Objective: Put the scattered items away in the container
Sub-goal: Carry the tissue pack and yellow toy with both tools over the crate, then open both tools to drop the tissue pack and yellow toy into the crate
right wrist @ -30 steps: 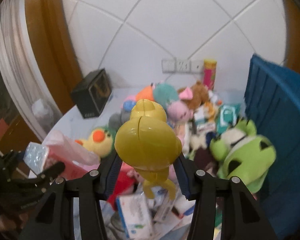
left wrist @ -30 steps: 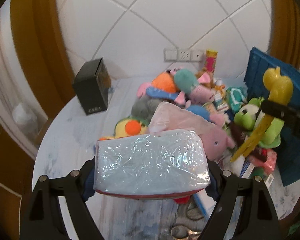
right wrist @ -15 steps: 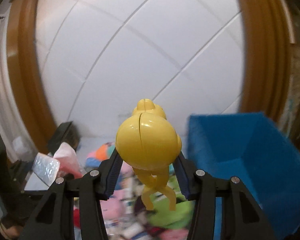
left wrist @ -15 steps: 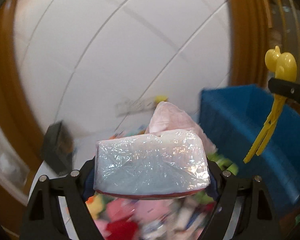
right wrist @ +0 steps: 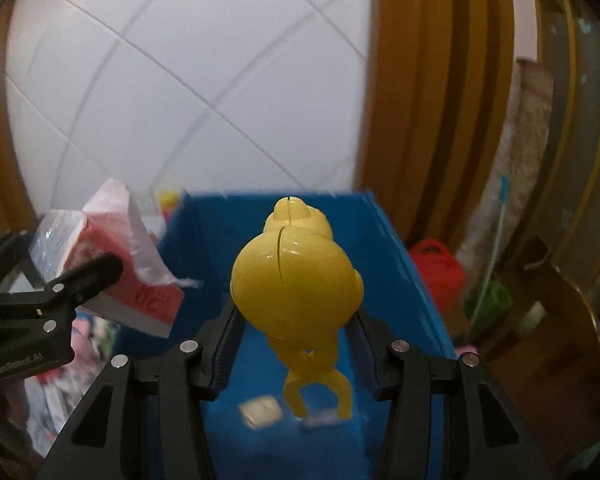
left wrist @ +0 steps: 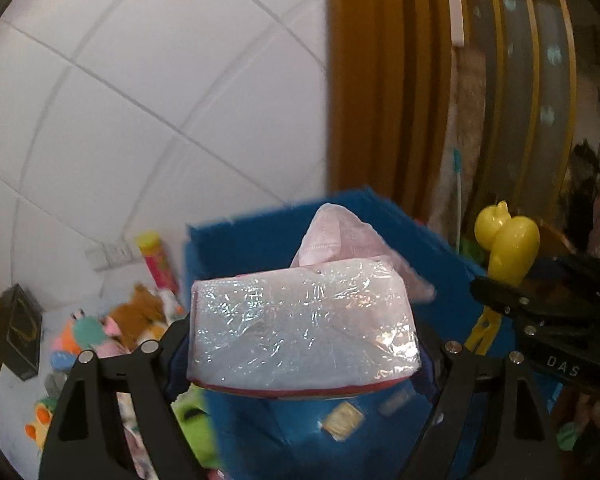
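Note:
My left gripper (left wrist: 300, 344) is shut on a plastic-wrapped tissue pack (left wrist: 302, 326) with a pink tissue sticking out, held above the blue bin (left wrist: 260, 244). The pack also shows in the right wrist view (right wrist: 104, 264). My right gripper (right wrist: 296, 332) is shut on a yellow duck-shaped clamp toy (right wrist: 296, 280), held over the blue bin (right wrist: 388, 264); the toy shows in the left wrist view (left wrist: 506, 244). Two small packets (right wrist: 260, 410) lie on the bin floor.
A heap of plush toys (left wrist: 112, 328) and a pink-and-yellow tube (left wrist: 156, 264) lie on the white table left of the bin. A black box (left wrist: 18, 332) stands at far left. A red container (right wrist: 436, 272) sits right of the bin, by wooden frames.
Both grippers have swung right and forward with their loads, from above the toy heap to above the open blue bin, which now fills the lower view.

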`<state>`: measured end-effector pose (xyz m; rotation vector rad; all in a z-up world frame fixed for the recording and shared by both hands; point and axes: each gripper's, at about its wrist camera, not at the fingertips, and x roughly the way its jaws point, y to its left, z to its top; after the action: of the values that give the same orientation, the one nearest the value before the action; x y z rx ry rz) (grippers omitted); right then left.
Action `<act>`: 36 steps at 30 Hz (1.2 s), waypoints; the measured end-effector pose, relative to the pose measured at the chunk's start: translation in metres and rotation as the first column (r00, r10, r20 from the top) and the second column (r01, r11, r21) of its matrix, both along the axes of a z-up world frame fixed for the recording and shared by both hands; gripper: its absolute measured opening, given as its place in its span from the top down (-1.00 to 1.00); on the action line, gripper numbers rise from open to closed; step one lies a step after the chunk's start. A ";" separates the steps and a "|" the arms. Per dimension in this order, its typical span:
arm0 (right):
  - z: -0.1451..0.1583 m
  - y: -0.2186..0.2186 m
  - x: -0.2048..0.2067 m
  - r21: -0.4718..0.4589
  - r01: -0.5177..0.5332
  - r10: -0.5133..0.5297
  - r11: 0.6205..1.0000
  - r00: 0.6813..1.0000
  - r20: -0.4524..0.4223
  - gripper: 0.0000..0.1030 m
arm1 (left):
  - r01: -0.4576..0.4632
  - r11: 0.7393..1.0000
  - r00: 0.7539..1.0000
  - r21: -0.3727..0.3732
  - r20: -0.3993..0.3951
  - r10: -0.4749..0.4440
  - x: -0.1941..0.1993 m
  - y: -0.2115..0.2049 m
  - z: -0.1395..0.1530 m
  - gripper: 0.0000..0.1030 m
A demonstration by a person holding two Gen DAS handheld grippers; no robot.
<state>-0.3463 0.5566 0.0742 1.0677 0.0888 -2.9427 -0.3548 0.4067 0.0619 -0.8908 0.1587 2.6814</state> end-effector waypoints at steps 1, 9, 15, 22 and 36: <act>-0.011 0.010 0.000 -0.002 -0.001 0.001 1.000 1.000 0.021 0.04 | -0.006 1.000 0.999 -0.008 0.033 0.006 0.001 0.009 -0.011 -0.63; -0.057 0.041 0.016 -0.003 -0.028 0.028 1.000 0.996 0.088 0.04 | -0.059 0.995 0.981 -0.084 0.177 0.073 0.020 0.030 -0.063 -0.63; -0.077 0.038 0.034 -0.014 -0.062 0.063 0.998 0.995 0.072 0.04 | -0.098 0.989 0.980 -0.114 0.163 0.116 0.040 0.028 -0.079 -0.63; -0.095 0.043 0.032 -0.021 -0.057 0.058 0.998 0.998 0.037 0.04 | -0.131 0.984 0.980 -0.116 0.138 0.147 0.044 0.023 -0.087 -0.63; -0.108 0.049 0.014 -0.016 -0.015 0.017 1.000 0.994 0.110 0.03 | -0.131 0.977 0.969 -0.171 0.188 0.163 0.036 0.026 -0.098 -0.74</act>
<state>-0.3325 0.6052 -0.0339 1.2188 0.0730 -2.8580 -0.3190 0.4323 -0.0357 -1.2628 0.2709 2.7201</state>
